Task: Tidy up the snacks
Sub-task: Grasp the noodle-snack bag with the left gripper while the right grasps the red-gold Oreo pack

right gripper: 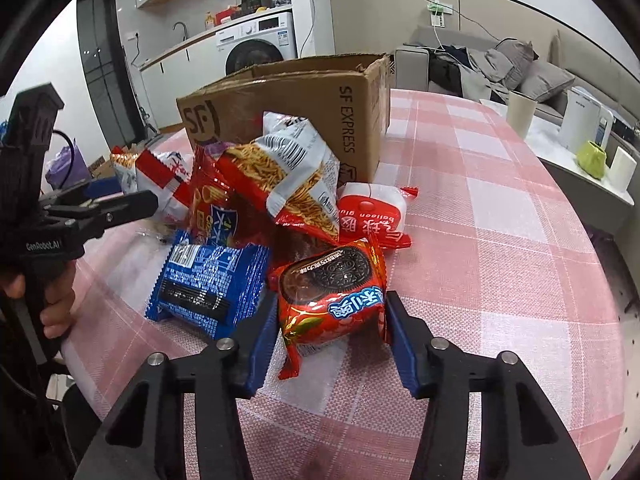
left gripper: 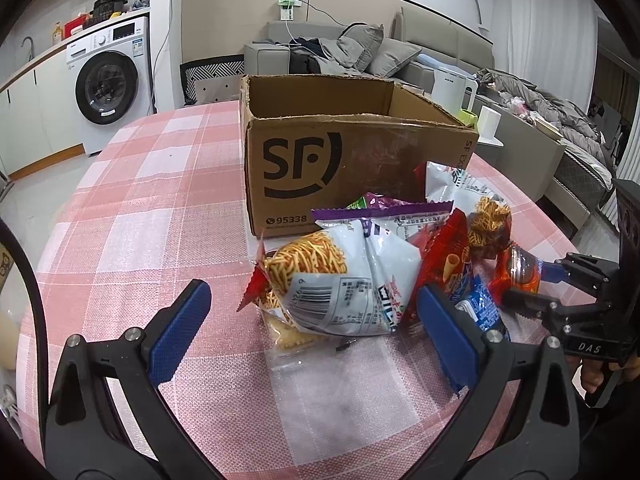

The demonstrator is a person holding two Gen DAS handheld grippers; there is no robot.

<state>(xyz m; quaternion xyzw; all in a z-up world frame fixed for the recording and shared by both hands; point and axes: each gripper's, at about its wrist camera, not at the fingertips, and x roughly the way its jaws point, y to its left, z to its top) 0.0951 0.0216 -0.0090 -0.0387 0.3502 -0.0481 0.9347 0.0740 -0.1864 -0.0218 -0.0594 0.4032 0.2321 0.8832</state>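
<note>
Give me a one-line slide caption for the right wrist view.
Right gripper shut on red cookie packet, snack pile before the cardboard box.

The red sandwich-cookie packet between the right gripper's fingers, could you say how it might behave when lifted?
The red cookie packet looks puffy and glossy, so it may dent and slip slightly. Its crimped end would probably flop. It seems light, and the right gripper already pinches its sides.

A lived-in home: washing machine (left gripper: 106, 80), grey sofa (left gripper: 432, 46) (cushions, clothes), checked tablecloth (left gripper: 160, 208).
</note>
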